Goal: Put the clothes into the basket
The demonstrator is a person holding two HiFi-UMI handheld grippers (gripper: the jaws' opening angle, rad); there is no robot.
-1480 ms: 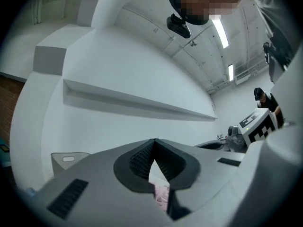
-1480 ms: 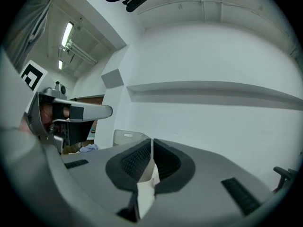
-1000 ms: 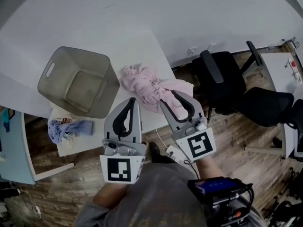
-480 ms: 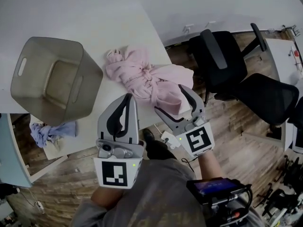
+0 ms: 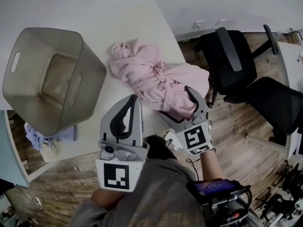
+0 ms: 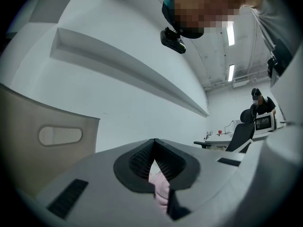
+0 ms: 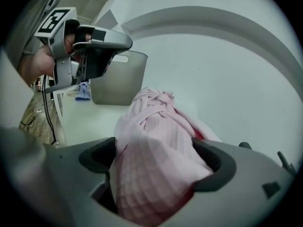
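Near the middle of the head view, lying knotted on the white table (image 5: 118, 13): the pink garment (image 5: 151, 74), not yet in the basket (image 5: 92, 77). Upper left of frame, well apart from the garment: that grey see-through basket, seemingly empty. Lower left, peeking out past the basket: a blue cloth (image 5: 42, 138), also outside it.

Lower centre: left gripper (image 5: 134, 98), jaws pressed together on nothing, just short of the pink heap. To its right: right gripper (image 5: 174, 101), jaws just swung wide apart and now straddling the garment's lower right end. Confirmed in the right gripper view, with the pink garment (image 7: 156, 164) bulging up through the gap between both jaws. Pad contact hard to judge there, but no squeeze yet.

Compared with a second ago: both grippers lower and closer to the cloth, the right one tipped further downward. Likely meaning: reach finished, grasp about to begin. Next, presumably: closing on the bundle, then carrying it up and left to the basket.
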